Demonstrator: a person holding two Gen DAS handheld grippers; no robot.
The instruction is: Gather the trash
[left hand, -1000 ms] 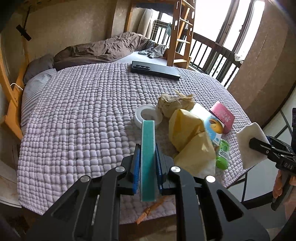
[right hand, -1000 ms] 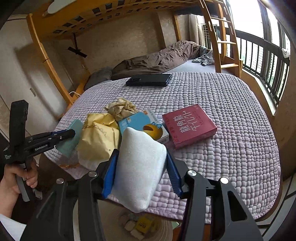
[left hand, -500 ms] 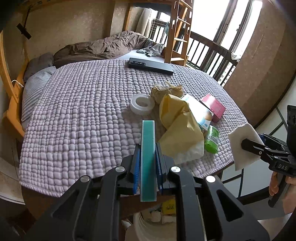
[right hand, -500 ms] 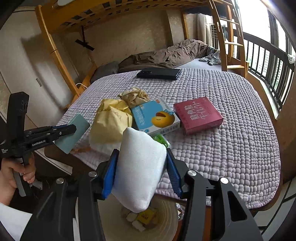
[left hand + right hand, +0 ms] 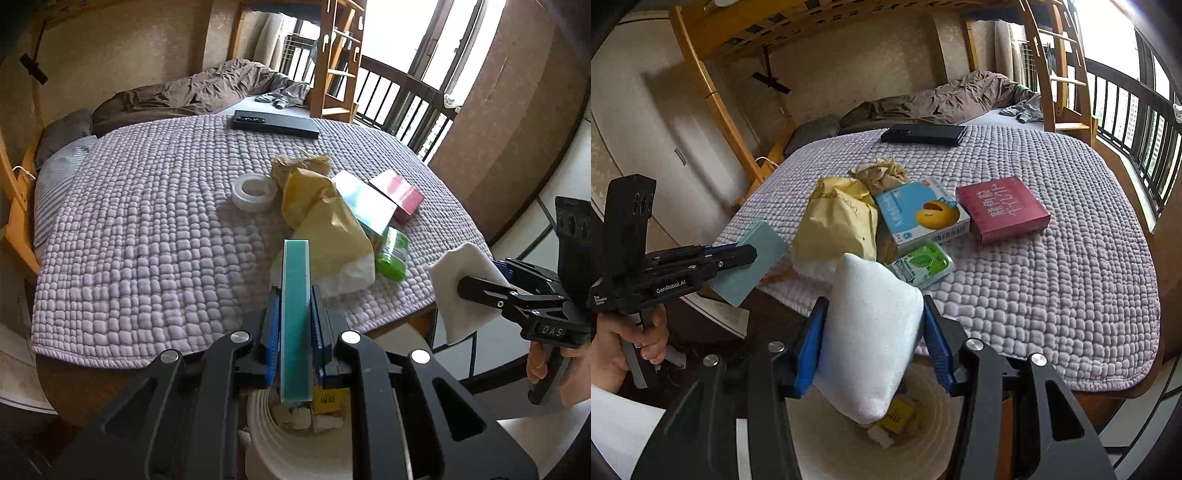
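Over the bin [image 5: 934,435], at the table's near edge, we hold two pieces of trash ready to drop. Our left gripper [image 5: 294,317] is clamped narrow on a teal card [image 5: 294,314] held edge-up; our right gripper [image 5: 871,332] is spread wider around a white foam pad [image 5: 871,332], gripped at its sides. To do the drop well, we judge that each piece should hang wholly inside the rim before the jaws part, and that one should go at a time (the pad is light and may cling to a blue finger lining). On the quilt [image 5: 1071,277] remain the yellow bag [image 5: 838,225], crumpled paper [image 5: 879,171], blue box [image 5: 919,214], red box [image 5: 1003,208], green packet [image 5: 923,264] and tape roll [image 5: 254,190]. Compared with a second ago, both grippers have drawn back from the table and lowered: the bin, then barely visible, now fills the bottom of both views, while both grips are unchanged.
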